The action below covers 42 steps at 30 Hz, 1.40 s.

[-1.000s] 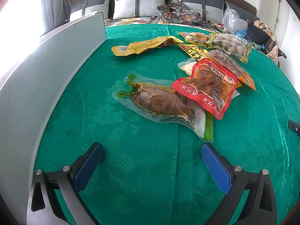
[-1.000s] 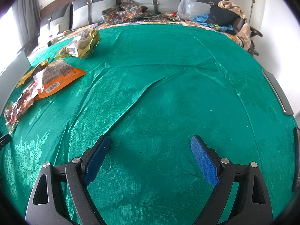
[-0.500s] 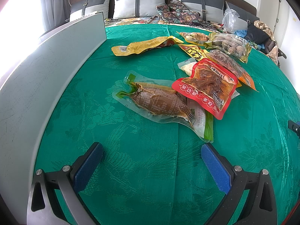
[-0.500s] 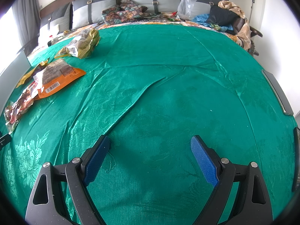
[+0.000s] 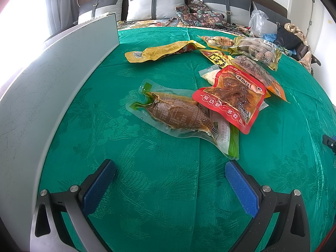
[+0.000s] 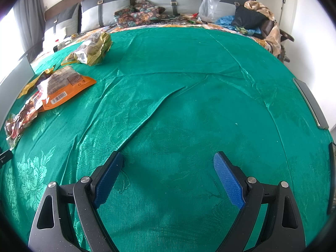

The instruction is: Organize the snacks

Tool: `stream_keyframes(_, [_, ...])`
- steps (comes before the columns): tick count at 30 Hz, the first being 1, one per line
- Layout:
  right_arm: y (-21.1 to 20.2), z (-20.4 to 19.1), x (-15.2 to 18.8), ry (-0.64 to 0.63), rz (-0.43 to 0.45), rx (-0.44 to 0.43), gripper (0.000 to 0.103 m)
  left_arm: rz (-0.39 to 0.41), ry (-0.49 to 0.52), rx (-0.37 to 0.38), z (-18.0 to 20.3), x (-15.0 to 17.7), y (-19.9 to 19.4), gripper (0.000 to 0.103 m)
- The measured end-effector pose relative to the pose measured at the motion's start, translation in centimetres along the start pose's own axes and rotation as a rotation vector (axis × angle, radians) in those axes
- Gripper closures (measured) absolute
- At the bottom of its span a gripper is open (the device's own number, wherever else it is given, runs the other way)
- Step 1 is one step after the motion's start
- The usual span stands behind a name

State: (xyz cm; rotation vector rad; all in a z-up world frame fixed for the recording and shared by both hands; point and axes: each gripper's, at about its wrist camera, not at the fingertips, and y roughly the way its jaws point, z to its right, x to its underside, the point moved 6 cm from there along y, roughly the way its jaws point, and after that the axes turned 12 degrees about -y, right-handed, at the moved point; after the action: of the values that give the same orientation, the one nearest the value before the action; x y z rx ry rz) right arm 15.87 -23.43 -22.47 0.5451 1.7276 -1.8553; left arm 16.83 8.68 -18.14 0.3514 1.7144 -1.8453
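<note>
Green patterned cloth (image 5: 159, 189) fills both views. Grey-white panel (image 5: 42, 96) stands along left edge of left wrist frame. Snack pile mid-frame to upper right: clear vacuum pouch (image 5: 178, 115) at centre, red packet (image 5: 233, 98) overlapping its right end, yellow packet (image 5: 161, 51) above, apart. Left gripper (image 5: 170, 172) at bottom, jaws wide, empty. Right gripper (image 6: 168, 163) wide, empty, over bare cloth; orange packet (image 6: 67, 84) upper left.

Shiny green damask cloth (image 6: 189, 84) covers the bed, the snack packets (image 5: 229, 98) are glossy crinkled plastic film, and the grey board (image 5: 52, 84) looks matt.
</note>
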Motion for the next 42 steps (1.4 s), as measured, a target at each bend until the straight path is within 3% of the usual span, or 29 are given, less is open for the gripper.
stream_keyframes(9, [0.0, 0.0, 0.0, 0.0, 0.0, 0.0, 0.012, -0.004, 0.004, 0.001, 0.0, 0.1, 0.0, 0.0])
stream_keyframes(13, [0.0, 0.0, 0.0, 0.0, 0.0, 0.0, 0.012, -0.1, 0.051, 0.018, -0.1, -0.4, 0.2, 0.0])
stream_keyframes(17, [0.0, 0.0, 0.0, 0.0, 0.0, 0.0, 0.012, -0.1, -0.003, 0.06, -1.5, -3.6, -0.7, 0.0])
stream_keyframes(22, [0.0, 0.0, 0.0, 0.001, 0.0, 0.0, 0.012, -0.045, 0.069, 0.036, -0.6, -12.4, -0.2, 0.0])
stream_keyframes(24, [0.0, 0.0, 0.0, 0.0, 0.0, 0.0, 0.012, -0.055, 0.134, 0.033, 0.6, -15.3, 0.9, 0.0])
stream_keyframes(26, [0.0, 0.0, 0.0, 0.0, 0.0, 0.0, 0.012, -0.127, 0.222, 0.02, 2.1, -17.2, 3.3, 0.0])
stream_keyframes(29, [-0.1, 0.0, 0.0, 0.0, 0.0, -0.001, 0.012, -0.16, 0.335, -0.05, 3.5, -18.8, 6.9, 0.0])
stream_keyframes(37, [-0.1, 0.2, 0.0, 0.0, -0.001, -0.001, 0.012, -0.27, 0.326, -0.053, 4.9, -19.5, 14.3, 0.001])
stream_keyframes(38, [-0.1, 0.2, 0.0, 0.0, -0.001, -0.001, 0.012, -0.282, 0.313, -0.035, 4.8, -19.5, 14.6, 0.004])
stream_keyframes(41, [-0.1, 0.2, 0.0, 0.0, -0.001, -0.002, 0.012, -0.29, 0.25, 0.072, 4.5, -19.8, 14.0, 0.052])
stream_keyframes(42, [-0.1, 0.2, 0.0, 0.0, -0.001, -0.001, 0.012, -0.291, 0.252, 0.057, 4.2, -19.7, 13.8, 0.058])
